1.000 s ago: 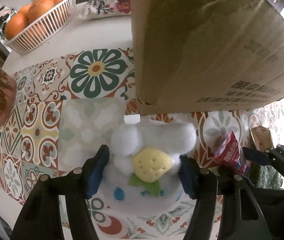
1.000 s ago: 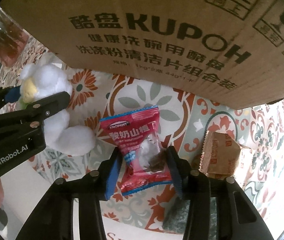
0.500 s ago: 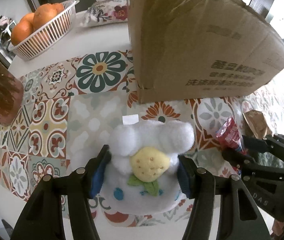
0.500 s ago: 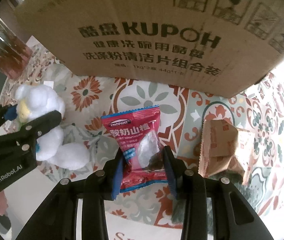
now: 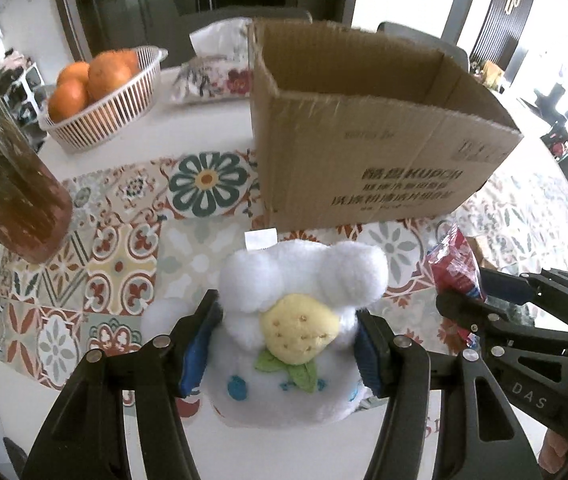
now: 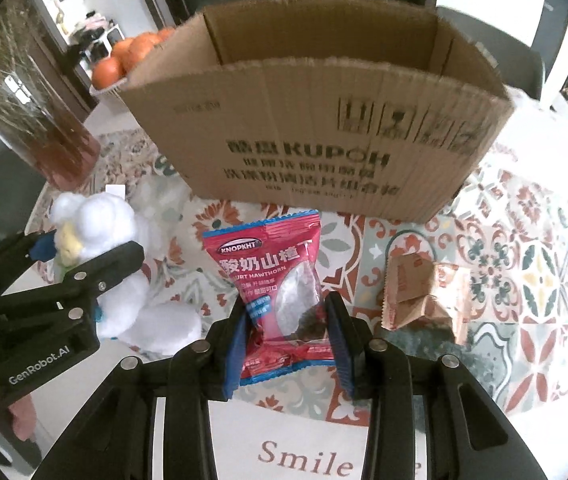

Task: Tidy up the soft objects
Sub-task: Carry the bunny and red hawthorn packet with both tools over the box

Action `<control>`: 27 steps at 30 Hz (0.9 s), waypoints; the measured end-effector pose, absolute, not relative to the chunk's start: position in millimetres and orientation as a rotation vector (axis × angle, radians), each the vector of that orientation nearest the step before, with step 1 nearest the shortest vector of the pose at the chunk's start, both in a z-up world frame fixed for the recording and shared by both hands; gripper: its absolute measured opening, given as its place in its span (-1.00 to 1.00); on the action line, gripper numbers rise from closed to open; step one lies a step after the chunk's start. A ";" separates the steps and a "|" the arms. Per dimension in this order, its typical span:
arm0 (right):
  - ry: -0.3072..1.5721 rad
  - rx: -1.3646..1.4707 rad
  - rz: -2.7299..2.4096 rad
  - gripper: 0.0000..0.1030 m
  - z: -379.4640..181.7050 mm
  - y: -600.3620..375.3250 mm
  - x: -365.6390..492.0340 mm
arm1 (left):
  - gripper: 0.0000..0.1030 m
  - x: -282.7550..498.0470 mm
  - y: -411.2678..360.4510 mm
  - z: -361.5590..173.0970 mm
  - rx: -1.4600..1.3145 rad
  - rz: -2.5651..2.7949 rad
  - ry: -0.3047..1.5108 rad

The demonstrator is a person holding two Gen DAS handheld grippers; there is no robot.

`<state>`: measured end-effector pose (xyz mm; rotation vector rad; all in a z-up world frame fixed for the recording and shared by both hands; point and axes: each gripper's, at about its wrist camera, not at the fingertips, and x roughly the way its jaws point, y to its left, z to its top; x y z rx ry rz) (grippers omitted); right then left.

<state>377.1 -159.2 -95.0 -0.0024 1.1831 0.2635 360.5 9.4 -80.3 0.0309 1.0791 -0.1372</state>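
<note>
A white plush toy (image 5: pixel 296 316) with a yellow strawberry on its front is pinched between the blue pads of my left gripper (image 5: pixel 286 344), lifted off the patterned mat; it shows again as the plush toy (image 6: pixel 104 248) in the right wrist view. My right gripper (image 6: pixel 288 336) is shut on a red snack packet (image 6: pixel 276 280), also held above the mat, and that red packet (image 5: pixel 458 268) shows at the right of the left wrist view. An open cardboard box (image 5: pixel 364 140) stands just beyond both, its top open; the box (image 6: pixel 316 128) looks empty where I can see inside.
A crumpled brown paper packet (image 6: pixel 420 292) lies on the mat right of the red packet. A white basket of oranges (image 5: pixel 100 104) and a floral pillow (image 5: pixel 212 76) sit at the back left. A tall glass vase (image 5: pixel 12 184) stands at the left edge.
Both grippers have risen and pulled back from the box with their loads. The box's open top and inner walls have come into view, where before only its side showed.
</note>
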 end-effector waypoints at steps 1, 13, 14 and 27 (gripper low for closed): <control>1.168 -0.003 0.257 -0.25 -88.3 -157.9 373.9 | 0.17 357.3 9.4 -76.3 0.035 -0.136 1.067; 1.026 0.038 0.220 -0.25 -43.9 -152.6 359.9 | 0.17 337.8 8.0 -47.0 -0.012 -0.175 1.008; 1.020 0.040 0.223 -0.25 -41.2 -152.5 359.1 | 0.17 337.2 7.8 -44.5 -0.015 -0.177 1.003; 0.890 0.074 0.222 -0.25 4.1 -157.5 350.3 | 0.17 333.8 -1.0 3.7 0.007 -0.202 0.889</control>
